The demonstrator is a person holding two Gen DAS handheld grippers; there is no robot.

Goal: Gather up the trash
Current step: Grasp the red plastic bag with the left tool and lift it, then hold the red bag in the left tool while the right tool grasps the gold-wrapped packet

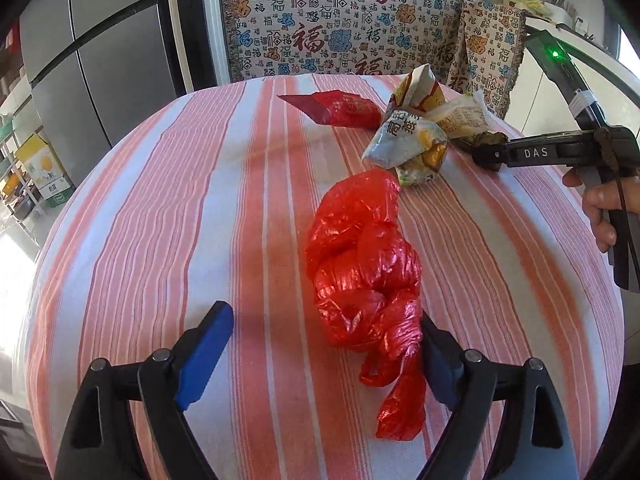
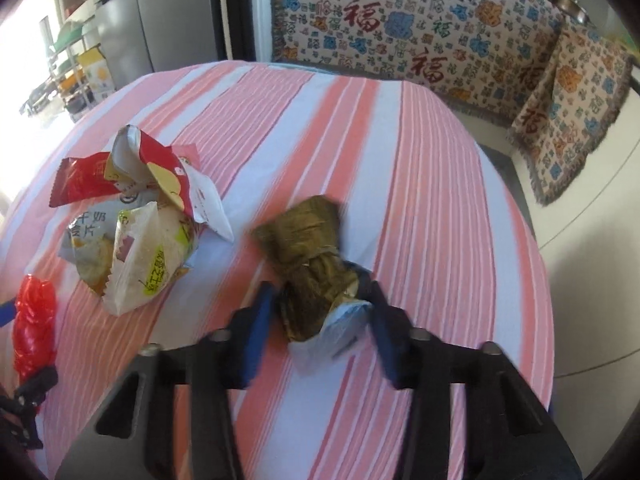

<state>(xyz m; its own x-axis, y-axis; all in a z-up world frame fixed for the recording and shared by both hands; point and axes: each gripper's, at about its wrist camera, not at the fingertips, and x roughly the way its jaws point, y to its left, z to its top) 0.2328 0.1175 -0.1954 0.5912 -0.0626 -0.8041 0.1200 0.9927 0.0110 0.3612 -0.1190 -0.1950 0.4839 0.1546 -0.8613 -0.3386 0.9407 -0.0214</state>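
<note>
The trash lies in a loose line on the striped table, toward its far right corner, with a patterned blanket hanging behind the far edge. Nearest the left gripper is a crumpled red plastic bag, twisted into a knot; the jaws stand wide apart, the right finger just beside the bag's tail and the left one well clear of it, so nothing is gripped there. That bag looks feather-light, soft and slick, so it will likely squash and slide; the knotted middle seems the surest place to pinch, since the loose tail would probably slip free. Beyond it sit a flat red packet and a heap of torn snack wrappers, all thin, crinkly film that should weigh almost nothing and crush under any squeeze. In the right wrist view the right gripper has a greenish-brown leaf wrapping with a pale wrapper tucked at its near end lying between its blue pads, which stand partly closed around it; the view is blurred, and I cannot tell whether they already press on it. The leaf looks limp and a little stiffer than the film, best taken across its bunched waist.
</note>
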